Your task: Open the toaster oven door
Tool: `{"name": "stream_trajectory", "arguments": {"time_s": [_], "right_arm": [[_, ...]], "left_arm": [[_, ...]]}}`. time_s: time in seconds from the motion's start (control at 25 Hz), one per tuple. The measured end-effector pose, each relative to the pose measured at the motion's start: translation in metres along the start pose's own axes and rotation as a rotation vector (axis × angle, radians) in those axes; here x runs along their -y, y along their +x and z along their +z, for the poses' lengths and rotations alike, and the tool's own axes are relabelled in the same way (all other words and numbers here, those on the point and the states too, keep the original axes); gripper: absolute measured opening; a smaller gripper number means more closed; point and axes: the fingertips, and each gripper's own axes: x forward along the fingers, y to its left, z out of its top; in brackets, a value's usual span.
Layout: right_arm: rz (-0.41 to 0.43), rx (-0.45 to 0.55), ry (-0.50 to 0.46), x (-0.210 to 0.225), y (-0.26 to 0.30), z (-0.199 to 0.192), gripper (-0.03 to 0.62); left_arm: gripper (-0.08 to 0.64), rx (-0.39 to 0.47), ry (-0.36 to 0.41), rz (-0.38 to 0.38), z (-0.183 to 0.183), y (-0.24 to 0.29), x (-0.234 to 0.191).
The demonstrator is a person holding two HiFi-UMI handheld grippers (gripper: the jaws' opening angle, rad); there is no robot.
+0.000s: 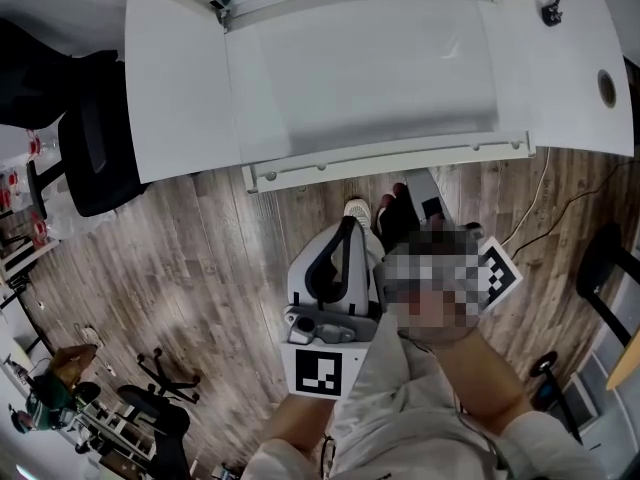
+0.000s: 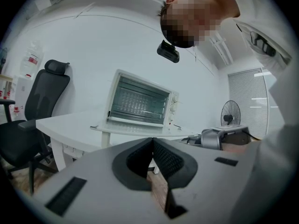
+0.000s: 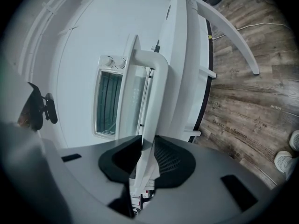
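I have both grippers held low over the wood floor [image 1: 200, 258], well back from the white desk [image 2: 70, 125], and neither one is touching anything.

The left gripper [image 2: 153, 140] has its jaws closed. The tips meet, and there is nothing between them except a sliver of floor showing lower down. It points roughly level at the toaster oven [image 2: 174, 104], which sits on the desk against the white wall [image 2: 93, 41], well apart from the jaws.

The oven's glass door [image 2: 139, 99] is upright and flush with the front, so it is not yet opened. The knobs [image 2: 173, 107] run down the panel at the door's right. An office chair [image 2: 42, 92] stands off the desk's left end, and a fan [image 2: 230, 113] stands further right in the left gripper view.

The right gripper [image 3: 147, 139] is rolled over, so in its view the desk and oven appear turned on their side. Its jaws stand a little apart with a narrow gap between the pads. The white I see through that gap is the desk edge and leg far behind, not something gripped, so this gripper holds nothing. The oven sits above and left of the jaws in that view, again well clear of them.

In the head view the left gripper sits just below the desk's front edge, with the right gripper beside it, mostly hidden.
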Motion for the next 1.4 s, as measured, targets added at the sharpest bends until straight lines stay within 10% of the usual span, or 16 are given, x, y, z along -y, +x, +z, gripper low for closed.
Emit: {"name": "stream_trajectory", "arguments": {"time_s": [1.4], "right_arm": [[0.011,-0.074,-0.17,0.005,-0.016,-0.014,0.115]], "left_arm": [[0.006,-0.019,0.017,-0.025,-0.01,0.011,-0.005]]}}
